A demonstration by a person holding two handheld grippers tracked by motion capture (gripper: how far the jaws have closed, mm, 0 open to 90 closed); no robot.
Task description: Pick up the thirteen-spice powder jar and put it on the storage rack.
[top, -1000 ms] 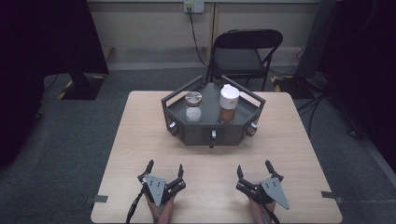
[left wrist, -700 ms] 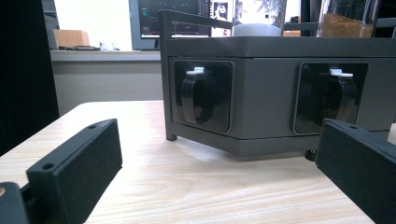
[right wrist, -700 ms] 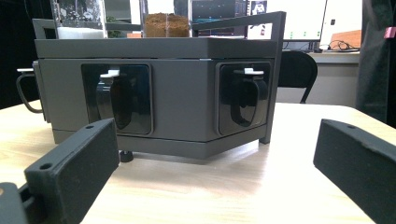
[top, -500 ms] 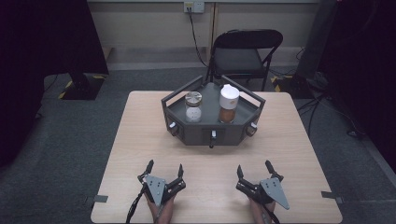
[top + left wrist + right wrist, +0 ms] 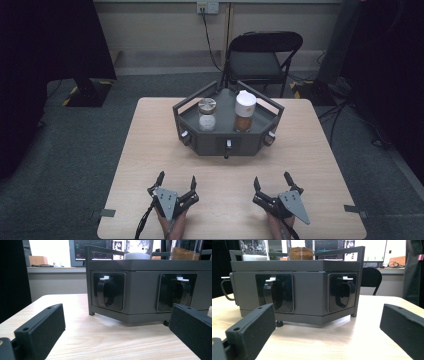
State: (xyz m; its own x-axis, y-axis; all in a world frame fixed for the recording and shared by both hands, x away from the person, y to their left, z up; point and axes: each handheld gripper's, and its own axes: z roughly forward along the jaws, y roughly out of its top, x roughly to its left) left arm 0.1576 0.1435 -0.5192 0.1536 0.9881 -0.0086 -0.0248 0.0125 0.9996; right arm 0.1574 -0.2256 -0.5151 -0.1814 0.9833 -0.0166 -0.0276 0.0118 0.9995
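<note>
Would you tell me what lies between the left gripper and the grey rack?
Nothing: in the high view, bare table separates the left gripper from the rack.

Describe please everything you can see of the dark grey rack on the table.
The dark grey rack is a low, many-sided stand, matte like metal or plastic. It stands flat on the far middle of the wooden table, on short feet. A thin rail runs around its top tray. Each front face has a dark recess with a black ring-shaped handle. Two jars stand on top: a short one and a taller white-capped one. Both grippers lie apart from it.
</note>
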